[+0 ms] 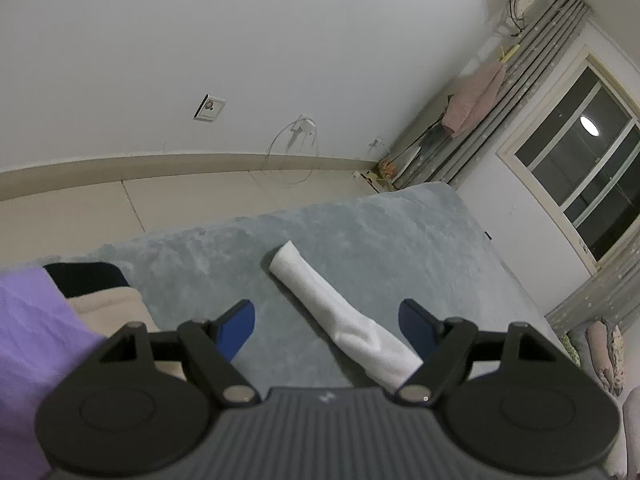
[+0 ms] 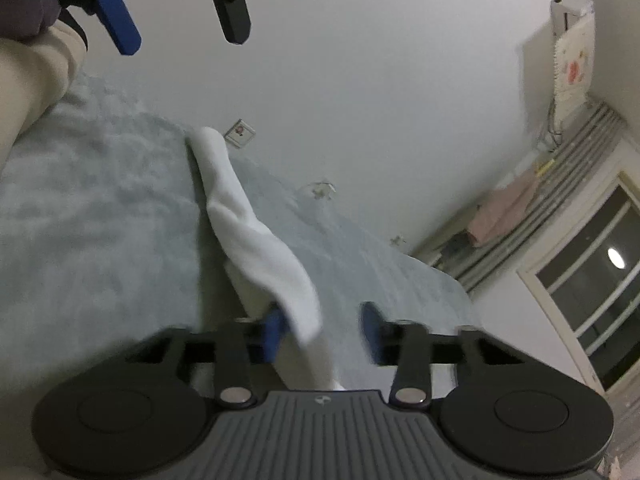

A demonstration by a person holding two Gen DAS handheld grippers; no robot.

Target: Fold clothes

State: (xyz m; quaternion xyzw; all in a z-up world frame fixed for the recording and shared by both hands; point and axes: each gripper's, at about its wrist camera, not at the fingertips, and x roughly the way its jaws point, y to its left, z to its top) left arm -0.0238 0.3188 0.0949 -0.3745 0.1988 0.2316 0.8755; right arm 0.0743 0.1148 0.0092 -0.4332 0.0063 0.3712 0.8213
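Left wrist: one white sock, two spread fingers.

The grey blanket lies bare on both sides of the long white cloth, which runs down its middle from near the far edge toward the near edge. At the left edge a pile of clothes, purple, cream and black, blocks the way. The left gripper hangs above that side, fingers spread. The far right corner has room.
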